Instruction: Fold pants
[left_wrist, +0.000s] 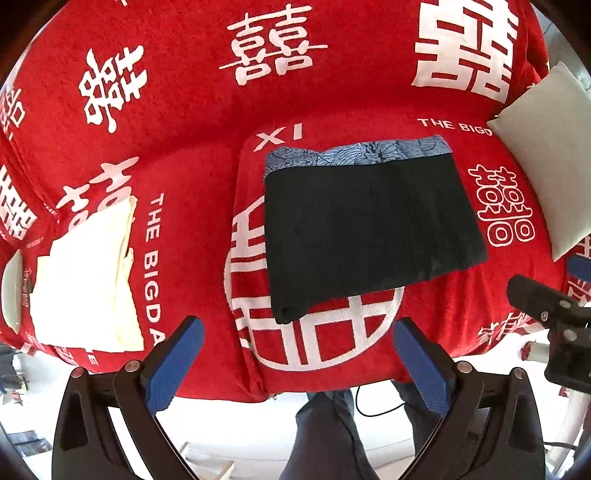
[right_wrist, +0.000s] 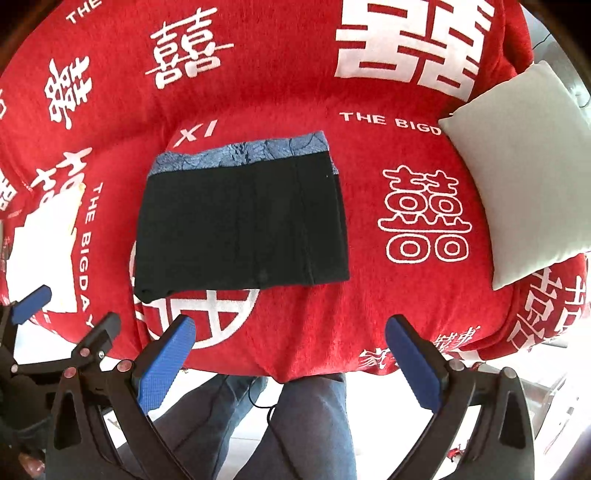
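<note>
Black pants (left_wrist: 365, 229) (right_wrist: 243, 225) lie folded into a flat rectangle on the red sofa seat, a blue patterned waistband strip (left_wrist: 354, 151) (right_wrist: 240, 151) showing along the far edge. My left gripper (left_wrist: 299, 332) hangs open above the seat's front edge, nearer than the pants, its blue pads (left_wrist: 173, 365) wide apart with nothing between them. My right gripper (right_wrist: 291, 332) is open too, above the seat front and just right of the pants' near edge, not touching them. The left gripper's blue finger (right_wrist: 31, 302) shows at the left of the right wrist view.
A red cover with white characters (left_wrist: 184, 110) (right_wrist: 280, 92) drapes the sofa. A cream folded cloth (left_wrist: 88, 280) (right_wrist: 44, 247) lies at the left of the seat. A pale cushion (left_wrist: 546, 155) (right_wrist: 517, 173) leans at the right. A person's legs in jeans (left_wrist: 328, 435) (right_wrist: 306, 424) stand below the seat front.
</note>
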